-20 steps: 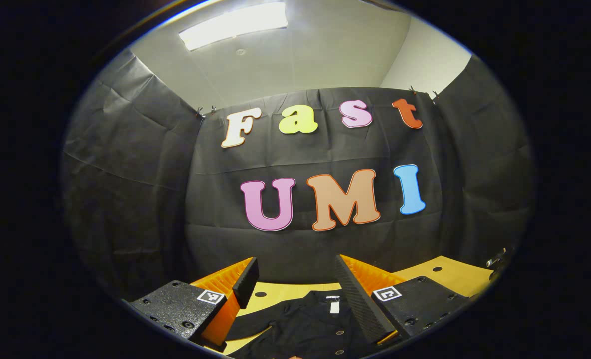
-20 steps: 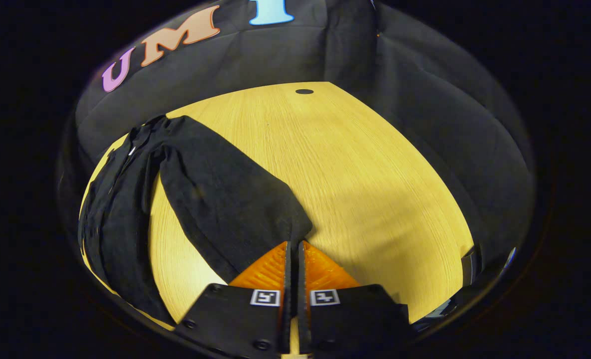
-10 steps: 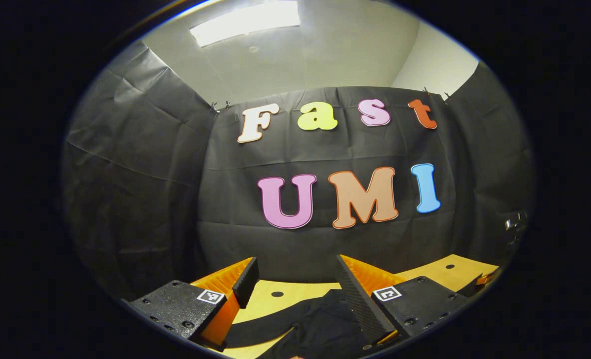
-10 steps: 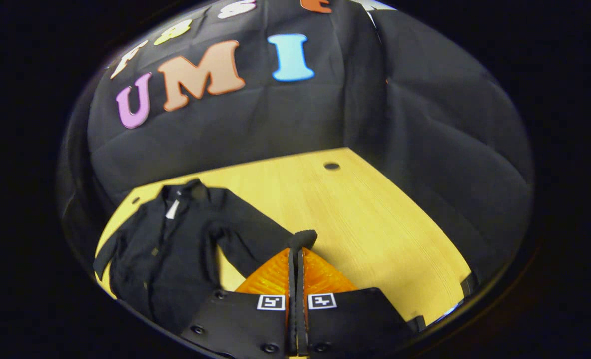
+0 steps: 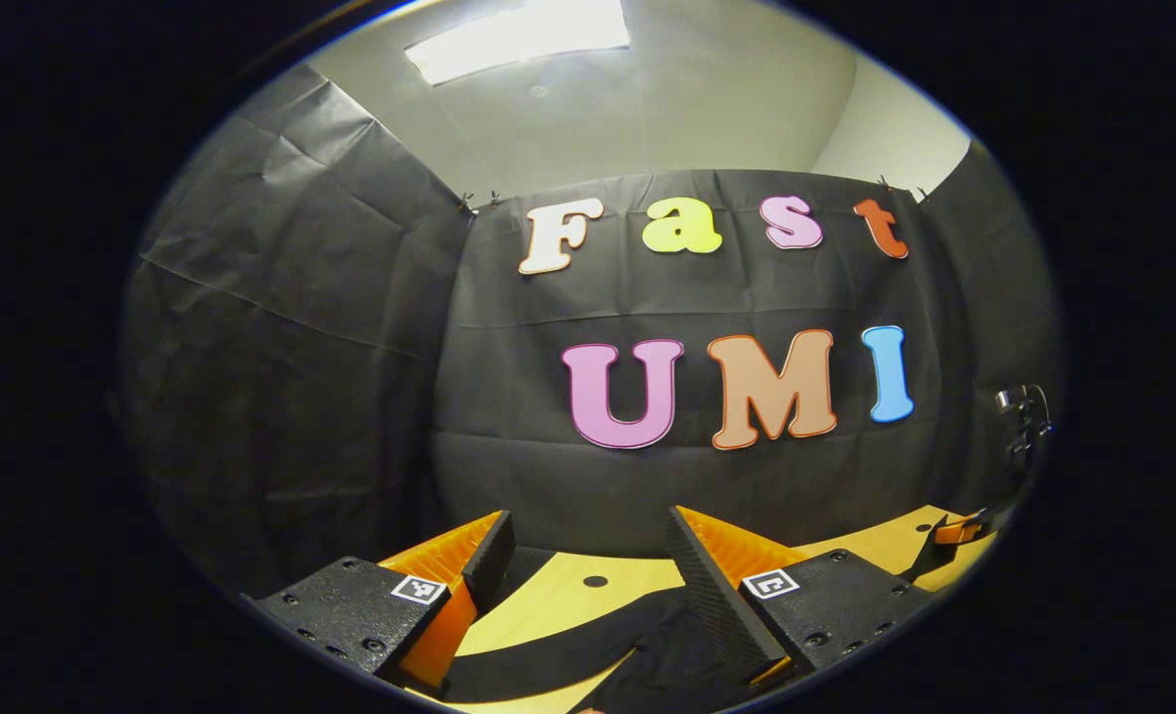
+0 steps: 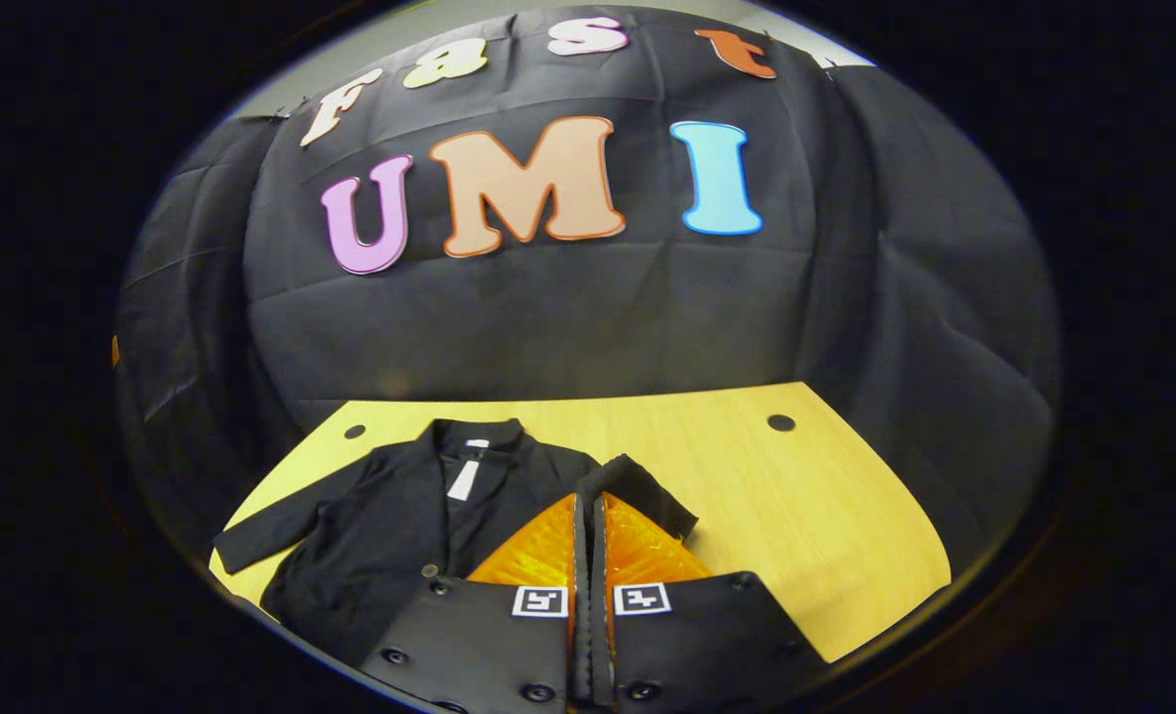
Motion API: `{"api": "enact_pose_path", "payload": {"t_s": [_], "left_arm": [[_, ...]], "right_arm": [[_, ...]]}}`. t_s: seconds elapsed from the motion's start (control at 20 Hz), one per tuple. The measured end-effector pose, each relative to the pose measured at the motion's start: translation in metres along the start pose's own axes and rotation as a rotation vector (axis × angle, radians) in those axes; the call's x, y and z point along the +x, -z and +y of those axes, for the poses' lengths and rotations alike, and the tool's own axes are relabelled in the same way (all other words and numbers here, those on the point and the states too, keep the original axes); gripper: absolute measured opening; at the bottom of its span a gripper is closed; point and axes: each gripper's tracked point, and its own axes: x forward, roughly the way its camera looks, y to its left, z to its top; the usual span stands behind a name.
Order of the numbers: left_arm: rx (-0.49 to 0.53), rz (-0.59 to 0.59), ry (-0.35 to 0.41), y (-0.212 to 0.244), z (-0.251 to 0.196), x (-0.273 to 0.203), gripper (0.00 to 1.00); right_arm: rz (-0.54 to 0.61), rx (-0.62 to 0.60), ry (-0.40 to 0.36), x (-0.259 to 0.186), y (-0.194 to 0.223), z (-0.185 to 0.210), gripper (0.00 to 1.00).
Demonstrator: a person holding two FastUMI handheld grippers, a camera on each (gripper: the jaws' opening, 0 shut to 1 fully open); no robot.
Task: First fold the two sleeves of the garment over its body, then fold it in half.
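Nearest, right gripper: bottom centre of the right gripper view, its two fingers pressed together on the cuff end of one sleeve, which stands lifted just above them.
Left gripper: bottom of the left gripper view, two fingers spread wide with nothing between them.
Garment: one dark jacket, lying flat on the table, lower left of the right gripper view, collar toward the far wall, one white tag at the neck.
Sleeves: two; the other lies stretched out to the left.
Table holes: two dark round ones near the far edge.
Hidden: the jacket's lower hem is behind the right gripper's body; in the left gripper view just a dark strip of cloth shows, cut off at the bottom.
Far: black cloth wall, one ceiling light at the top.
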Motion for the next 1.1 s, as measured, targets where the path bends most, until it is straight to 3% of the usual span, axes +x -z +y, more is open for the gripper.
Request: {"api": "enact_pose_path", "payload": {"t_s": [0.45,0.5,0.55,0.6,0.8,0.85,0.9,1.1], "left_arm": [[0.014,0.03,-0.084,0.016,0.066,-0.008,0.93],[0.016,0.036,-0.089,0.018,0.073,-0.009,0.97],[0.017,0.044,-0.093,0.023,0.079,-0.01,0.92],[0.018,0.052,-0.096,0.026,0.086,-0.01,0.97],[0.012,0.08,-0.108,0.041,0.113,-0.007,0.97],[0.014,0.086,-0.111,0.045,0.12,-0.006,0.93],[0.015,0.094,-0.114,0.05,0.127,-0.004,0.97],[0.026,0.15,-0.134,0.078,0.154,-0.002,0.97]], "right_arm": [[-0.038,-0.063,-0.12,0.014,-0.022,0.1,0.05],[-0.039,-0.07,-0.132,0.014,-0.023,0.111,0.03],[-0.037,-0.078,-0.142,0.016,-0.023,0.123,0.03],[-0.039,-0.084,-0.154,0.017,-0.023,0.134,0.03],[-0.034,-0.112,-0.202,0.022,-0.02,0.183,0.03],[-0.03,-0.123,-0.213,0.024,-0.018,0.196,0.03],[-0.024,-0.132,-0.222,0.027,-0.016,0.208,0.05],[0.02,-0.159,-0.243,0.049,-0.003,0.248,0.02]]}}
